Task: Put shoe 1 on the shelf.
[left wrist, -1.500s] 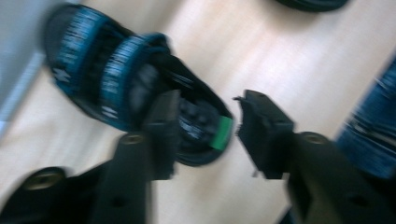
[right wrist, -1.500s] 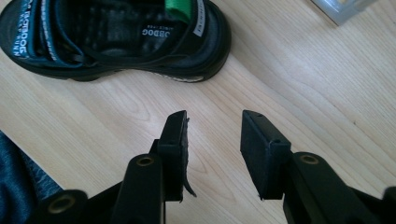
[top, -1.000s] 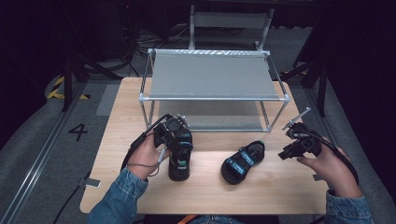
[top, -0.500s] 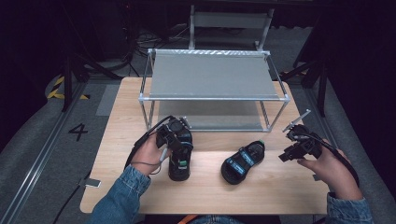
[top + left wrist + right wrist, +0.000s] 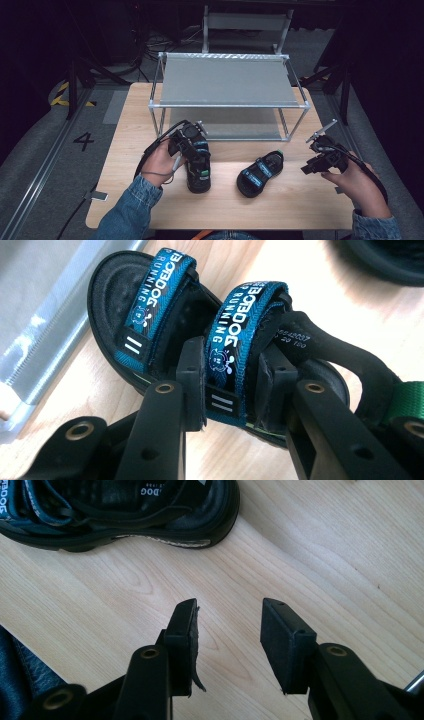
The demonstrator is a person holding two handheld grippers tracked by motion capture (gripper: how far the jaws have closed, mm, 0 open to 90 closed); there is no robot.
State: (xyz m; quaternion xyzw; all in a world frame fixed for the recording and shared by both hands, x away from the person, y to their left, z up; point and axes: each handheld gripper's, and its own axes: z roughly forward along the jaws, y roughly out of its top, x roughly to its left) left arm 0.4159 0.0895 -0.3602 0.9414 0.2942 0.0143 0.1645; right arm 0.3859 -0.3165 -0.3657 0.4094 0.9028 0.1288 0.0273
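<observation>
L gripper (image 5: 227, 390) clamping strap of L sandal (image 5: 200, 340); R gripper (image 5: 227, 645) idle, spread.
L jaws have just been closing, now pinch the rear blue strap (image 5: 235, 335) betw. pads; sandal not lifted yet, sole on tabletop (image 5: 140, 130). In high view the L gripper (image 5: 192, 150) sits over that sandal (image 5: 199, 175), near front-left of tabletop, just before the rack (image 5: 225, 80). R jaws apart, nothing betw. them, bare wood under; R gripper (image 5: 320, 157) hovers by right edge. 2nd sandal (image 5: 260, 172) lies mid-front, untouched, apart from both tools. Rack shelves bare. Judged: grasp step abt done on 1st sandal; lift + place on rack left, then same for 2nd. Early stage.
</observation>
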